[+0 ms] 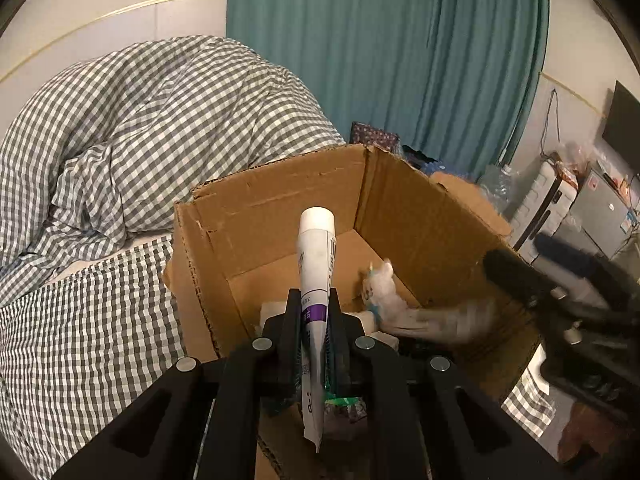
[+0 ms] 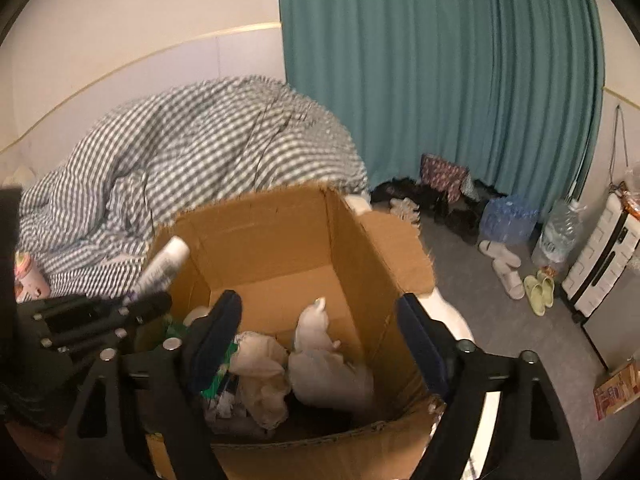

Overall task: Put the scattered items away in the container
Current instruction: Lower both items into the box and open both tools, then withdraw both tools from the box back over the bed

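Observation:
An open cardboard box (image 1: 280, 208) stands on the bed; it also shows in the right wrist view (image 2: 280, 232). My left gripper (image 1: 314, 300) is shut on a white tube with a purple band (image 1: 316, 256), held upright over the box's near side; the tube also shows in the right wrist view (image 2: 164, 266). My right gripper (image 2: 320, 316) is open and empty above the box. Inside lie a white plush toy (image 2: 320, 360), crumpled white cloth (image 2: 260, 372) and a green packet (image 2: 218, 376). The toy is blurred in the left wrist view (image 1: 384, 292).
A grey checked duvet (image 1: 140, 128) is heaped behind the box. A pink cup (image 2: 28, 280) sits on the bed at left. A teal curtain (image 2: 440, 80), slippers (image 2: 508, 268), water bottles (image 2: 508, 220) and a white suitcase (image 2: 600, 264) are at right.

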Tool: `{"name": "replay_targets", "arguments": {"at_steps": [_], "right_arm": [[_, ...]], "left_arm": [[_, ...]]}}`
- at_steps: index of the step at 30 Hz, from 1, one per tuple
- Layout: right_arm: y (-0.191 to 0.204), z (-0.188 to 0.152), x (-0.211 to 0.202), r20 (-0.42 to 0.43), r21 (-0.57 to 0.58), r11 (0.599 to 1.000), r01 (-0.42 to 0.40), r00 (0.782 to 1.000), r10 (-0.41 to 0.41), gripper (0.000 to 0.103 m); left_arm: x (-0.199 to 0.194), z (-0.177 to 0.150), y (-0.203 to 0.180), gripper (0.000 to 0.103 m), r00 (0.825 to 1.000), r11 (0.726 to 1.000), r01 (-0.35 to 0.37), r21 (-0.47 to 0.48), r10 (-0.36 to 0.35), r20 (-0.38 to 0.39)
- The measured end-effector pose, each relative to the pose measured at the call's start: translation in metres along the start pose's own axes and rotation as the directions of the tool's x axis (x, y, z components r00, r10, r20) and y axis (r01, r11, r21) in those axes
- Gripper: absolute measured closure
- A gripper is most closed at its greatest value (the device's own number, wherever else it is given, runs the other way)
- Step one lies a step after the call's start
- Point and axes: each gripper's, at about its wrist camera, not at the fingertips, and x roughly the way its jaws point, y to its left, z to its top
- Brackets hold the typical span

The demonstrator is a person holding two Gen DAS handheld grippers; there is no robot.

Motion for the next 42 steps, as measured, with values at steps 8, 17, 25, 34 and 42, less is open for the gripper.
{"name": "replay_targets", "arguments": {"at_steps": [8,17,25,34,42], "right_arm": [[-0.006,0.007,-0.018,0.038,0.024,1.000,0.020,0.999,-0.021,0.022],[-0.011,0.013,-0.052,0.097,0.049,0.998,0.039,0.994,-0.044,0.014],[-0.002,0.020,-0.088,0.156,0.066,0.997,0.050,0.986,-0.060,0.003],[0.016,0.030,-0.131,0.226,0.079,0.994,0.070,0.970,-0.086,0.000],[0.051,0.033,-0.153,0.253,0.048,0.998,0.036,0.966,-0.047,0.000]], "left_arm": [[0.001,-0.002,-0.011,0.082,0.999,1.000,0.008,0.024,-0.007,-0.031],[-0.038,0.004,-0.020,0.016,0.999,0.999,-0.005,0.043,0.002,0.055],[-0.081,0.006,-0.015,0.000,0.990,0.998,-0.040,0.043,0.034,0.139],[-0.134,0.004,0.002,0.000,0.972,0.996,-0.085,0.012,0.081,0.220],[-0.182,-0.007,0.034,0.000,0.949,0.988,-0.146,-0.041,0.152,0.275]]}}
